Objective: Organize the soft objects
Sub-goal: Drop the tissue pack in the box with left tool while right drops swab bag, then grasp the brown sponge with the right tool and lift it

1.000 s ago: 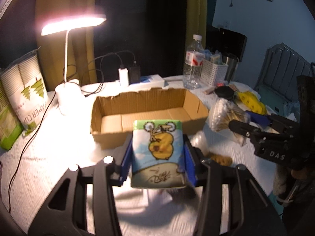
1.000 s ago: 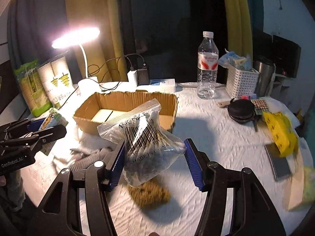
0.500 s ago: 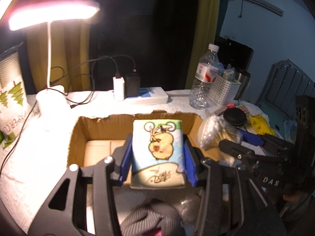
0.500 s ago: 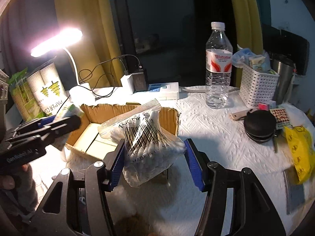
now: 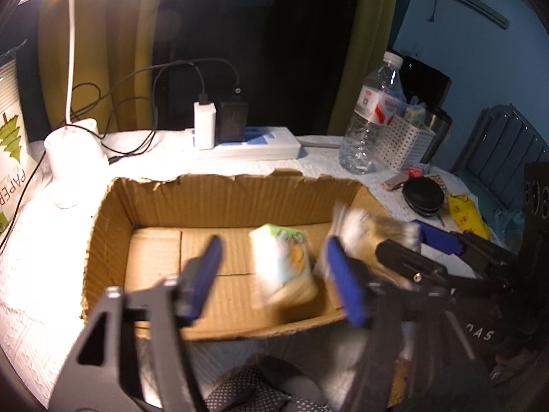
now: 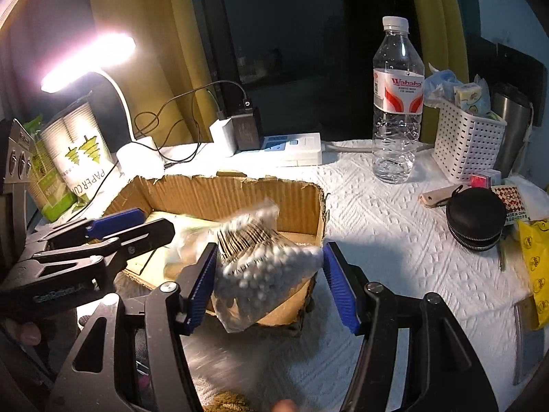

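Drop step: left tongs (image 5: 274, 271) have just been opening, standing apart, and the small tissue pack with a yellow cartoon print (image 5: 283, 267) sits loose between them inside the torn brown cardboard box (image 5: 219, 199). Right tongs (image 6: 269, 281) have also just been opening, apart; the clear zip bag of cotton swabs (image 6: 264, 257) hangs blurred over the box's near right corner, no pad clamping it. Next, I'd judge: pull both tongs back clear of the box wall, then go for the grey dotted cloth (image 5: 247, 388) on the worktop (image 6: 394, 240).

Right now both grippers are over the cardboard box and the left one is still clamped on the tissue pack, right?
No. In the left wrist view the left gripper has just opened its jaws, and the tissue pack sits blurred between them, untouched, over the cardboard box.
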{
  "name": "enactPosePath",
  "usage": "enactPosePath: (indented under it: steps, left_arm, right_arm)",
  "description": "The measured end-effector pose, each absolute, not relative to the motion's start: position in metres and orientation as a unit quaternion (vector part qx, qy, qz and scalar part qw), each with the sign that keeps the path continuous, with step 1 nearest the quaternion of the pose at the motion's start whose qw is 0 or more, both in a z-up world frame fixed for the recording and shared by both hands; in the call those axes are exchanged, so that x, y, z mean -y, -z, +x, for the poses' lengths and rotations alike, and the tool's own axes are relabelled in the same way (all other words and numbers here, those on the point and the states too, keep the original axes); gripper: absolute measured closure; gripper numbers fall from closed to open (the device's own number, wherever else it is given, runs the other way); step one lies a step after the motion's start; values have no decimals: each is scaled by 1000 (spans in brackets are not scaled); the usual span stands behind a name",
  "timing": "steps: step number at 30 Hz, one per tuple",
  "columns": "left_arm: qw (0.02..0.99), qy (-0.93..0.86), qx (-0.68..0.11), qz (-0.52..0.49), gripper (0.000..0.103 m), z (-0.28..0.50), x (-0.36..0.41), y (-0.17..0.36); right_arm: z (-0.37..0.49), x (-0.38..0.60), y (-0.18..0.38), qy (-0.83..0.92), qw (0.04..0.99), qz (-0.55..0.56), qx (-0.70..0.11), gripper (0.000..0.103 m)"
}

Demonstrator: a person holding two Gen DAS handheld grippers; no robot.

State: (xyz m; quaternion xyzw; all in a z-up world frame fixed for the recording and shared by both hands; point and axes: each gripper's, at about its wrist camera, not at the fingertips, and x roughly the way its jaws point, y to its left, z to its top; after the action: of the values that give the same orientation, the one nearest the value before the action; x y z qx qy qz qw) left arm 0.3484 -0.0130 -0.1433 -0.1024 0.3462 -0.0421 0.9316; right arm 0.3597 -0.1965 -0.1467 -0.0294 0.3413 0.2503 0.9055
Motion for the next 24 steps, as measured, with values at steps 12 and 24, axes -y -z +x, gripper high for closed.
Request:
enactPosePath:
  steps: [12, 24]
  left_arm:
    - [939, 29, -326, -106, 28, 307, -3, 123]
    - [943, 42, -316, -101, 28, 255, 0, 114]
  right_arm:
    - [329, 201, 128, -231, 915, -36, -328, 35]
    - [278, 208, 119, -220, 920, -41, -321, 35]
